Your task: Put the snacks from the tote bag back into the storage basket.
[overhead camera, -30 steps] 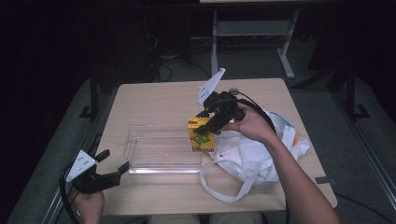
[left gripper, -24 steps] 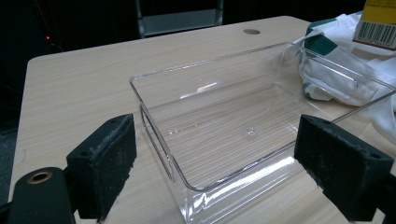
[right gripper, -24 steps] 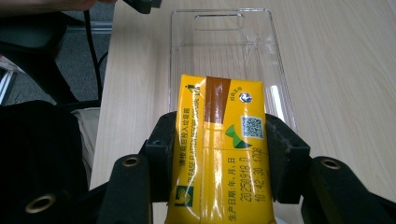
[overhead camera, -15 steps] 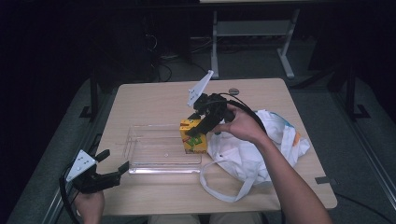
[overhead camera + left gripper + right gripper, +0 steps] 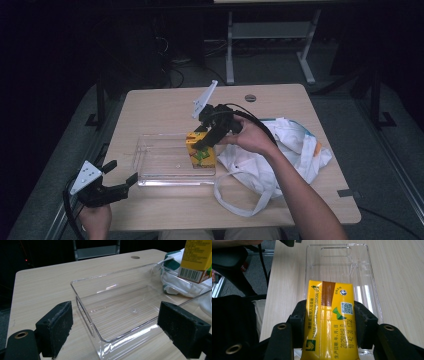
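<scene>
Currently the right gripper (image 5: 204, 143) clamps the yellow rectangular drink carton (image 5: 329, 322), suspended over the right end of the clear plastic tray (image 5: 150, 172) for lowering inside; the left gripper (image 5: 121, 176) waits open, empty, near-left.

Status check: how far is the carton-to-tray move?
Done: the yellow drink carton is out of the white bag. In hand: the right gripper is clamped on it, at the right end of the clear tray. Left: set it down and release. The left gripper waits open.
</scene>
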### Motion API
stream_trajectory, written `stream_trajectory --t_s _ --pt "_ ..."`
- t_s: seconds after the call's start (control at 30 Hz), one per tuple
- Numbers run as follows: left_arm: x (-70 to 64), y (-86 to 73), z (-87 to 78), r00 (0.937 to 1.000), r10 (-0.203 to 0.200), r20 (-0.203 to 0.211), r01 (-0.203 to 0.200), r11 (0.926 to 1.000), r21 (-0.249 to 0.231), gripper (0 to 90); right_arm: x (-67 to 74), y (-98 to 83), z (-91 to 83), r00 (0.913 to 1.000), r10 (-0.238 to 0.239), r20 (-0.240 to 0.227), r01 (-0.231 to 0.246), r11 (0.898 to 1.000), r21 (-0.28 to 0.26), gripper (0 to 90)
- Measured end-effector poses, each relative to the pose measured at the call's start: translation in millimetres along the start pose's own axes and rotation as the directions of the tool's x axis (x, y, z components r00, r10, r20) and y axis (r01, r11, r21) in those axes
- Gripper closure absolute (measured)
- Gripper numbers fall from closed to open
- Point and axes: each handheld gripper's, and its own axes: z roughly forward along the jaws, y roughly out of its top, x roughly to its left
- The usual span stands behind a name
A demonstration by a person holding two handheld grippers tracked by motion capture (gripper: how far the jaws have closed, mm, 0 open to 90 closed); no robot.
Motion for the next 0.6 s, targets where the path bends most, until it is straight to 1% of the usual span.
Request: stream_trajectory --t_s 0.37,0.6 --pt "0.2 -0.2 -0.5 1.0000 -0.004 -0.001 0.004 1.0000 -0.008 12.6 -2.4 3.5 13.8 0.9999 -0.001 -0.011 0.001 1.000 0.010 52.0" --pt "0.2 0.1 -0.6 1.0000 -0.002 0.000 0.002 1.0000 -0.005 12.6 -5.8 -0.1 22.2 0.9998 0.010 -0.018 -0.010 1.000 0.014 52.0"
